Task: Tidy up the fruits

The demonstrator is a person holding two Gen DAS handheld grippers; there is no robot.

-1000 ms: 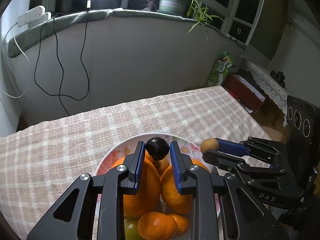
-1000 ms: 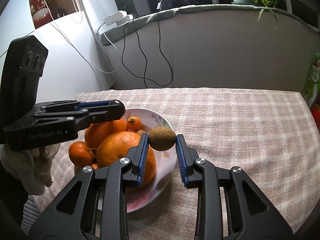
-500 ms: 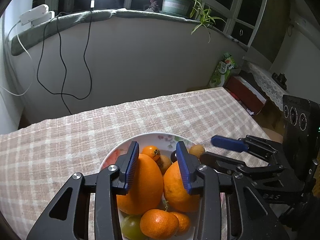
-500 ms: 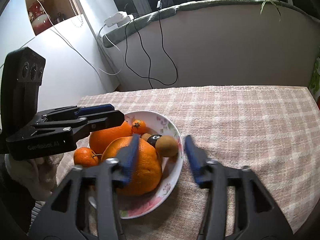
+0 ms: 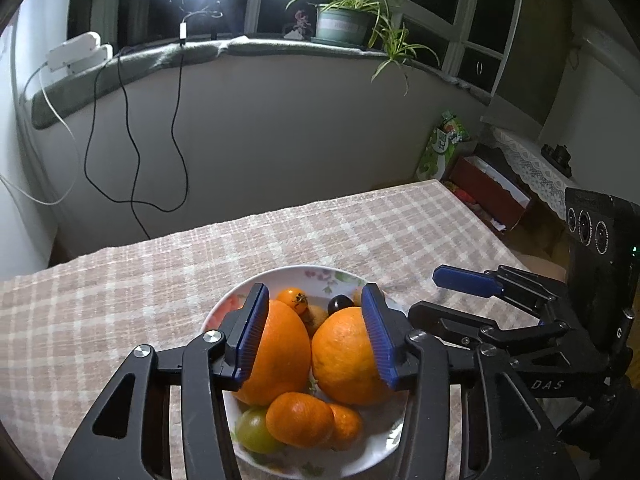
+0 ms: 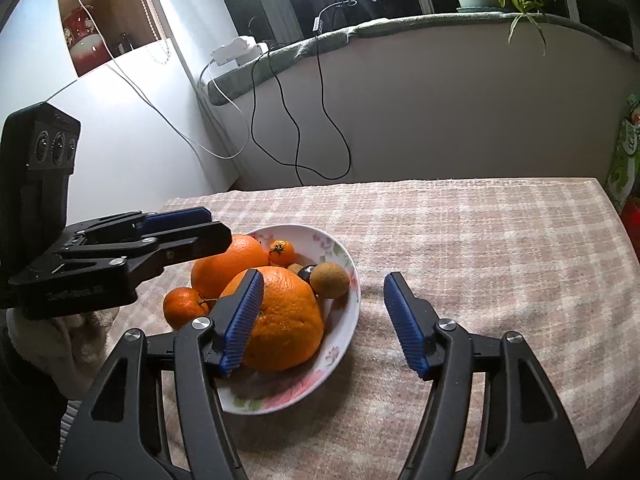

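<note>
A floral white plate [image 5: 316,276] [image 6: 348,304] on the checked tablecloth holds two big oranges [image 5: 280,356] [image 6: 288,324], small mandarins [image 5: 298,420] [image 6: 182,306], a green fruit [image 5: 252,432], a cherry tomato [image 5: 294,298] [image 6: 282,251], a dark plum [image 5: 340,303] and a brown kiwi [image 6: 330,279]. My left gripper [image 5: 314,332] is open and empty above the oranges. My right gripper [image 6: 324,320] is open and empty at the plate's right rim, above it. Each gripper shows in the other's view [image 5: 464,280] [image 6: 184,220].
The checked tablecloth [image 6: 480,240] covers the table to its far edge and right edge. Behind it runs a low curved wall with hanging cables [image 5: 132,152] and a potted plant [image 5: 344,20]. Boxes and bags [image 5: 480,184] stand on the floor at the right.
Both grippers opened: the left let go of the dark plum, the right let go of the kiwi, and both fruits now lie on the plate. Both grippers drew back a little.
</note>
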